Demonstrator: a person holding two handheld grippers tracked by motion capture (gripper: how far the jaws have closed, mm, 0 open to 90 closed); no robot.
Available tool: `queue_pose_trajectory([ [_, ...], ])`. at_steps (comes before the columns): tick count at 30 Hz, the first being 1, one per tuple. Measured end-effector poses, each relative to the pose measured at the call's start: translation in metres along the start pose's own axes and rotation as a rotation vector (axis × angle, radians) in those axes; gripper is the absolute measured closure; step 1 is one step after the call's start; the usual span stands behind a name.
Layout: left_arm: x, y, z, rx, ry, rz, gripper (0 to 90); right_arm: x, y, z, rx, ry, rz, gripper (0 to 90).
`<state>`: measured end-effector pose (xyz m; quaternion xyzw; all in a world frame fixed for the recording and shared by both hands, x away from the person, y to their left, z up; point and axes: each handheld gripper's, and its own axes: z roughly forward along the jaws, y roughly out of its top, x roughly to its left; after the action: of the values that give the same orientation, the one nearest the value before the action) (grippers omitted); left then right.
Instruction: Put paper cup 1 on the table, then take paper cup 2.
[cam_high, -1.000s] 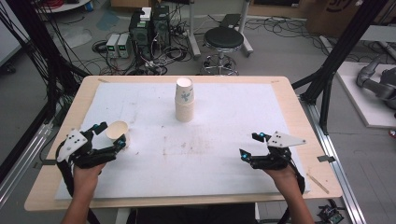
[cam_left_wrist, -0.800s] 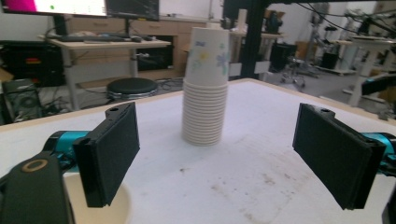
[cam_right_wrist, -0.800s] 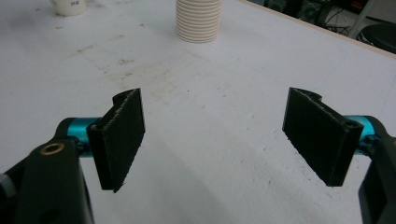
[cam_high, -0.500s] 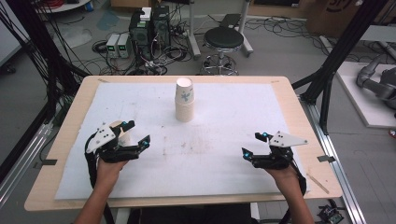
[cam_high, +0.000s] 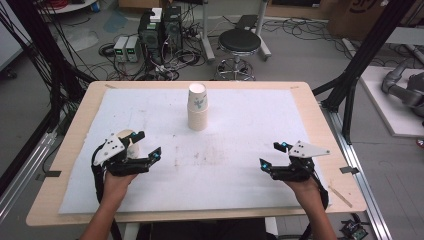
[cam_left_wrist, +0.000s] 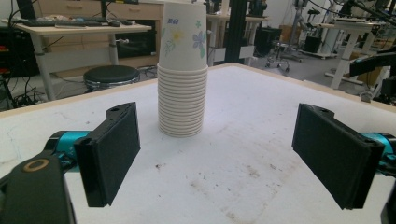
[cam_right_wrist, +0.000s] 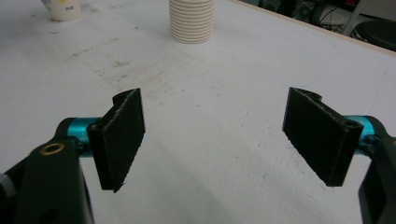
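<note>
Cup stack (cam_high: 198, 107) stands upright at the middle of the counter's (cam_high: 320, 125) far half, well short of the far edge. Long axis vertical. The top cup carries a flower print and sits mouth down, base up; the ribbed rims below read the same way.

Left tool (cam_high: 142, 147) near the left edge, jaws spread wide, nothing between them. In the left gripper view the stack (cam_left_wrist: 182, 70) sits dead ahead between the two pads, still well apart from them. Tool aimed toward the far right, straight at the stack.

A lone cup (cam_high: 128, 138) stands on the counter just beside the left tool, on its far-left side, partly hidden by the grey plate. Whether it touches the tool cannot be told.

Right tool (cam_high: 272, 156) near the right edge, jaws likewise spread and empty. In the right gripper view the stack (cam_right_wrist: 192, 19) is far off, ahead and to the left of centre; the lone cup (cam_right_wrist: 61, 8) shows at the upper left.

Judgement: left tool is nearer and better lined up. A sideways grasp across the upright stack, pads either side, looks the likely approach.
</note>
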<state>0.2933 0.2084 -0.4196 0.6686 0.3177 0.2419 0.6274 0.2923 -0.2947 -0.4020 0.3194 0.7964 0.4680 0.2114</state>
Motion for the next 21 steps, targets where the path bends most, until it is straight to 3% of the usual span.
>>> queue_pose_trajectory([
  [16, -0.0005, -0.0044, 0.0057, 0.025, -0.03, -0.007, 15.0, 0.0001, -0.0029, -0.0024, -0.008, 0.0, 0.018, 21.8],
  [21, -0.003, -0.0062, 0.007, 0.046, -0.036, 0.009, 15.0, -0.0021, -0.0044, 0.0003, -0.006, 0.004, 0.02, 21.8],
])
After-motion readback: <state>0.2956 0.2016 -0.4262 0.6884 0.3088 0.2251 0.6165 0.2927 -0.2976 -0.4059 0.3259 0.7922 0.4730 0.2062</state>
